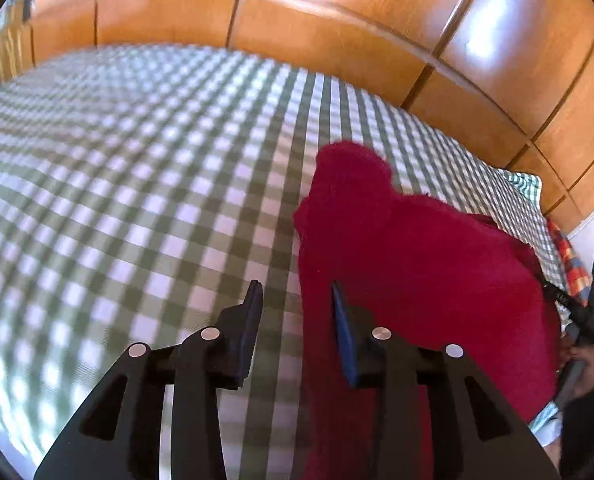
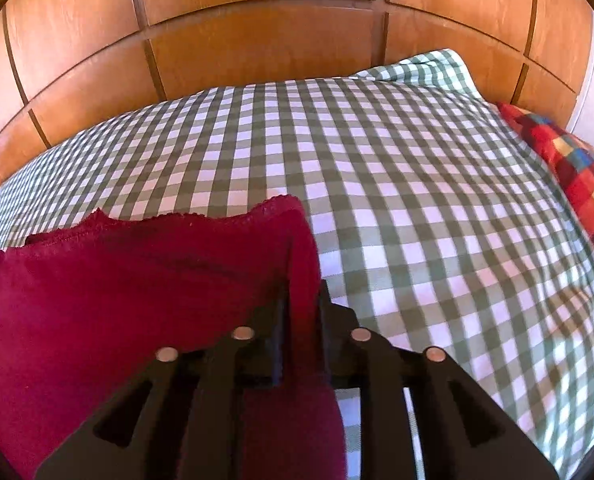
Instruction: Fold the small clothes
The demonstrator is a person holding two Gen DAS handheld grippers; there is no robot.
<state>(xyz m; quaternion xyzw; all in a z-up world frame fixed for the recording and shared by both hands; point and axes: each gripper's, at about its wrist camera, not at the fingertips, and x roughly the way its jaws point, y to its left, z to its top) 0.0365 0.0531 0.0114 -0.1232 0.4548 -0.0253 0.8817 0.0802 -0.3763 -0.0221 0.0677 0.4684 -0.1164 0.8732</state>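
A dark red fleece garment [image 1: 417, 280] lies on the green-and-white checked bed sheet [image 1: 137, 180]. My left gripper [image 1: 297, 312] hovers over the garment's left edge with its jaws apart. Its right finger is above the cloth, its left finger is above bare sheet, and nothing is pinched. In the right wrist view the garment [image 2: 117, 300] spreads out to the left. A strip of its right edge runs up between the fingers of my right gripper [image 2: 303, 308] and bunches over the gripper body. The cloth fills that narrow gap and looks squeezed.
Wooden panels [image 2: 257, 40] rise right behind the bed. A red, blue and yellow plaid cloth [image 2: 569, 168] lies along the right edge of the sheet [image 2: 417, 200]. Part of a person's hand [image 1: 589, 364] and dark gear show at the far right in the left wrist view.
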